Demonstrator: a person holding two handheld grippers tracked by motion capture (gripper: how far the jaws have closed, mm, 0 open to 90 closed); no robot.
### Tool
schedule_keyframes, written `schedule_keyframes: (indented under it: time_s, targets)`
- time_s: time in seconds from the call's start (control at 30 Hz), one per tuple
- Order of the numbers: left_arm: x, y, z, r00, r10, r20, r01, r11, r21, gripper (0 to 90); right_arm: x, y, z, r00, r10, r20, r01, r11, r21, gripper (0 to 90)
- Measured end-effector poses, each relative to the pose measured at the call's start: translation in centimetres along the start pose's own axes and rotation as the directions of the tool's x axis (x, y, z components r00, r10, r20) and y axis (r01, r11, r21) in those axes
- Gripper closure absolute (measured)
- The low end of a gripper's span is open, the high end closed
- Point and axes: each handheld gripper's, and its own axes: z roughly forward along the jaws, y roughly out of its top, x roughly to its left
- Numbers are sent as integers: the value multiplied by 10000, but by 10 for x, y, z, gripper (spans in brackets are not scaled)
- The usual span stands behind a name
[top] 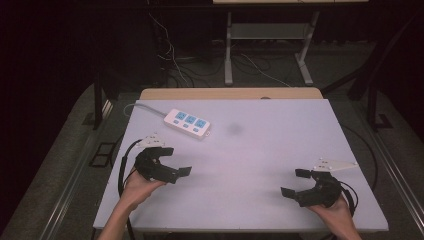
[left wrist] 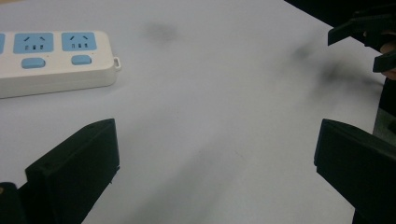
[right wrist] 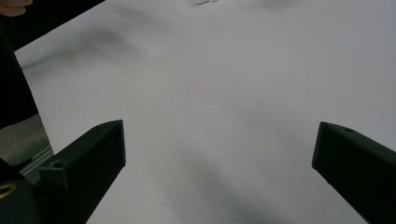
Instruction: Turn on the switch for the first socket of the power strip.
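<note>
A white power strip [top: 187,123] with blue sockets lies at the back left of the white table [top: 260,135], its cord running off to the left. In the left gripper view the power strip [left wrist: 51,60] sits at the upper left, well beyond the jaws. My left gripper [top: 176,161] is held at the table's left front, open, with nothing between its jaws. My right gripper [top: 294,182] is held at the right front, open and empty. The left gripper [left wrist: 215,154] shows bare table between its jaws, and so does the right gripper [right wrist: 217,154].
A faint dark smudge [top: 234,129] marks the tabletop right of the strip. A wooden edge [top: 230,93] runs along the table's back. Behind it stand a metal-legged frame [top: 270,50] and loose cables on the floor. In the left gripper view the other gripper [left wrist: 369,35] shows at upper right.
</note>
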Motion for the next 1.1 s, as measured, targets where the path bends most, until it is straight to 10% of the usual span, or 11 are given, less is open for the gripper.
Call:
schedule_keyframes:
  time_s: [1.1]
  targets:
    - [21,39,-5,9987,301,-412,-281,9985,474,0,0,-1,0,10000,-28,-44,28,10000,56,22]
